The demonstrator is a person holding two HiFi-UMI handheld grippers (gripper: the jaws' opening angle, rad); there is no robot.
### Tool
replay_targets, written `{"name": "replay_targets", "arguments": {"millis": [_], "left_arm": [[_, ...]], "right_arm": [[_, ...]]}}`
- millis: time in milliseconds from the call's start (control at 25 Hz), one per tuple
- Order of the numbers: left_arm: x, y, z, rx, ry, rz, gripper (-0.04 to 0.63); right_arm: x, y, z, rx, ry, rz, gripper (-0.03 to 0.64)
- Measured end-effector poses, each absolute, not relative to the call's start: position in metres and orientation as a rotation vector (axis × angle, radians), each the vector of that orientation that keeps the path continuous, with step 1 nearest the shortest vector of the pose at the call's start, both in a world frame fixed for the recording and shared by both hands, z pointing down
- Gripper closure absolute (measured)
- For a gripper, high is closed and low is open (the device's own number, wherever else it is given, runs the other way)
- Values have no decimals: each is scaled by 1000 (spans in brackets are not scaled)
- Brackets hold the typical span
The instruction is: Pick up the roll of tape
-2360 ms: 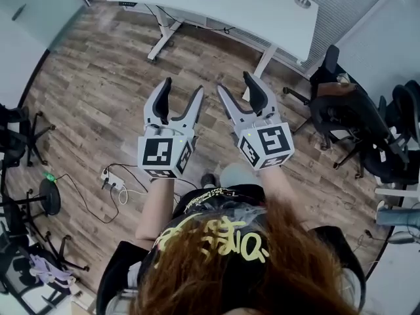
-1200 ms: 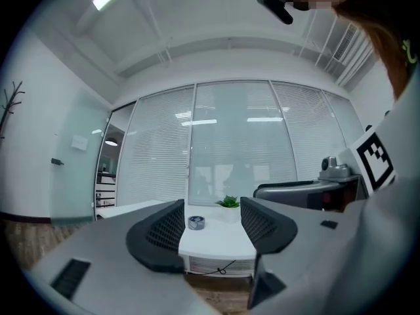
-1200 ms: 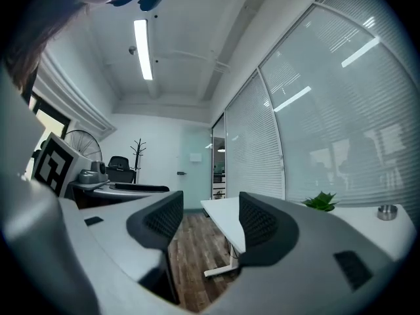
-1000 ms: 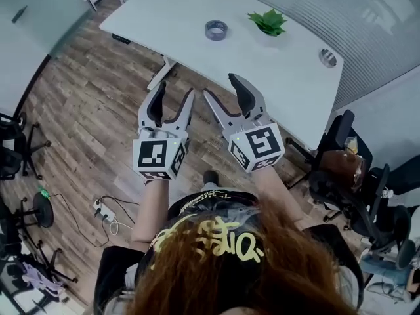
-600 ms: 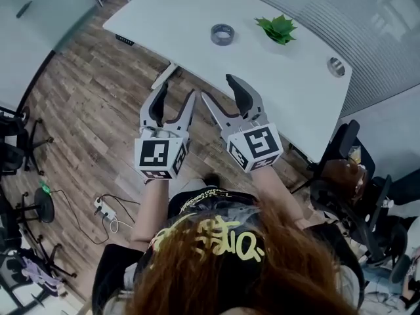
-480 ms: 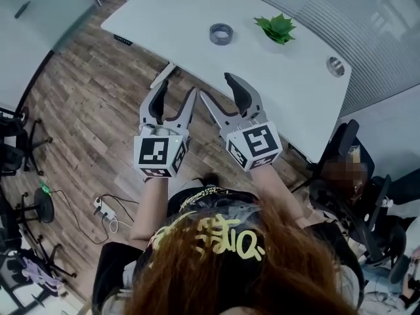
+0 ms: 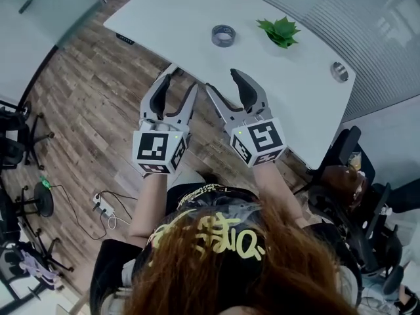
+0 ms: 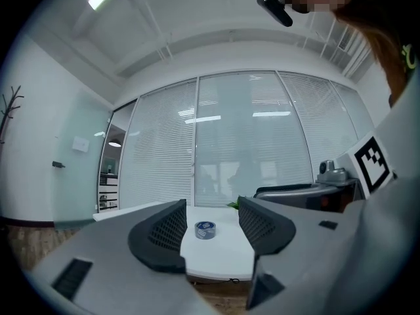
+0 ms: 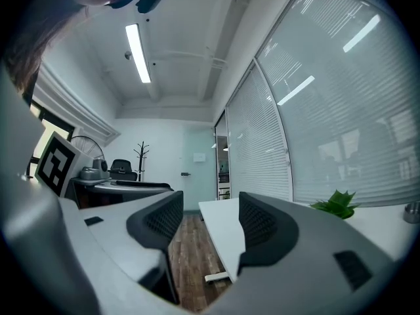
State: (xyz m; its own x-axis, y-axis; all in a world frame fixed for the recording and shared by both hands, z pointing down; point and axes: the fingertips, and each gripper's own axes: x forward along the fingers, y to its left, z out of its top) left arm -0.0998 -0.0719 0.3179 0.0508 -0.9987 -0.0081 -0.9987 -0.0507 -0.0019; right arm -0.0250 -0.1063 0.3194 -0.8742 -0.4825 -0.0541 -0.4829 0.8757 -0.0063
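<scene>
Two grippers held out level, side by side.
The left gripper (image 7: 178, 86) and right gripper (image 7: 224, 80) pointed forward on outstretched forearms, jaws apart, gripping nothing.

Roll of tape (image 7: 224, 35) on the table (image 7: 177, 12), left of the plant (image 7: 280, 31)

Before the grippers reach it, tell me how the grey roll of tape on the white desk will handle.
The grey roll of tape lies flat, hole up, on the white desk, so it probably won't roll unless tipped on edge. It looks a stiff ring, likely to keep shape when squeezed. Small and hollow, it's probably light and may slide if pushed.
</scene>
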Motion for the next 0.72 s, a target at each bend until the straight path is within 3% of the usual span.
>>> {"name": "replay_targets", "arguments": {"millis": [720], "left_arm": [[-108, -169, 328, -2407, 2001, 19, 357]], "right_arm": [[-36, -190, 327, -928, 2955, 29, 364]]}}
